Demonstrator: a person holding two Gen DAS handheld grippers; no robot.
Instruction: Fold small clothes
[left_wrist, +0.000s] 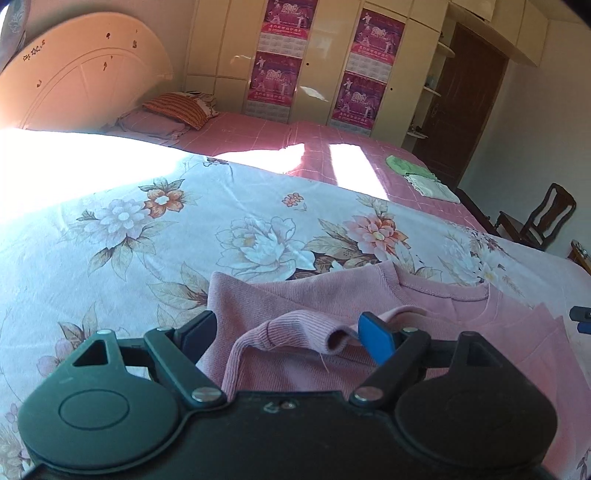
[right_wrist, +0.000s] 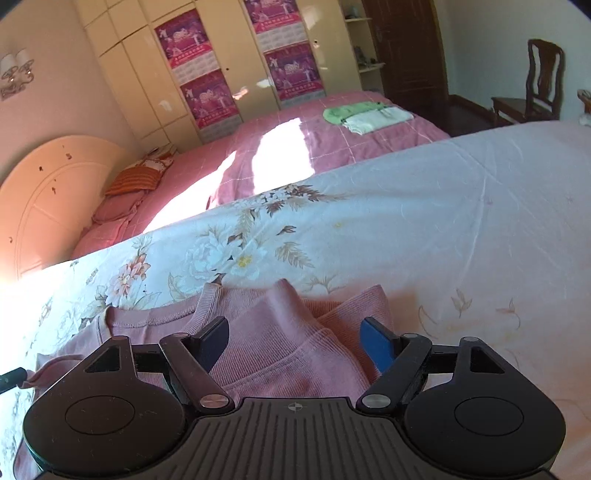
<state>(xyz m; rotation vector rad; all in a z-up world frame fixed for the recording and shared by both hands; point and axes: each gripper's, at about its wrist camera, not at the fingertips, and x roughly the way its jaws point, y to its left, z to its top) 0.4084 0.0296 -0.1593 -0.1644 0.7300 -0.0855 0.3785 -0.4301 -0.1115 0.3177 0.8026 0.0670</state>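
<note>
The pink sweater (left_wrist: 424, 314) lies flat on the floral quilt (left_wrist: 184, 229) that covers the near bed, neckline away from me, with a sleeve folded in over the body on each side. In the left wrist view the left sleeve's cuff (left_wrist: 332, 338) curls up in a loose loop; in the right wrist view the right sleeve (right_wrist: 295, 332) humps up in a ridge over the chest.

I judge the sleeve fold is laid and the next step is to bring the hem up toward the collar. To do that well I would first press those raised sleeves flat, then take the hem at both corners at the same height, so the fold line runs straight across and the sleeves stay tucked inside.

My left gripper (left_wrist: 286, 332) hangs low over the sweater with its jaws apart; the cuff sits between them, just beside the blue pad, and I see no pad pressing it. My right gripper (right_wrist: 295, 341) stands the same way, jaws apart, the sleeve ridge rising between them, unclamped.

Further off, on the pink bed (right_wrist: 369, 147), lie a folded green cloth (right_wrist: 347, 110) and a white one (right_wrist: 376, 120), touching.
</note>
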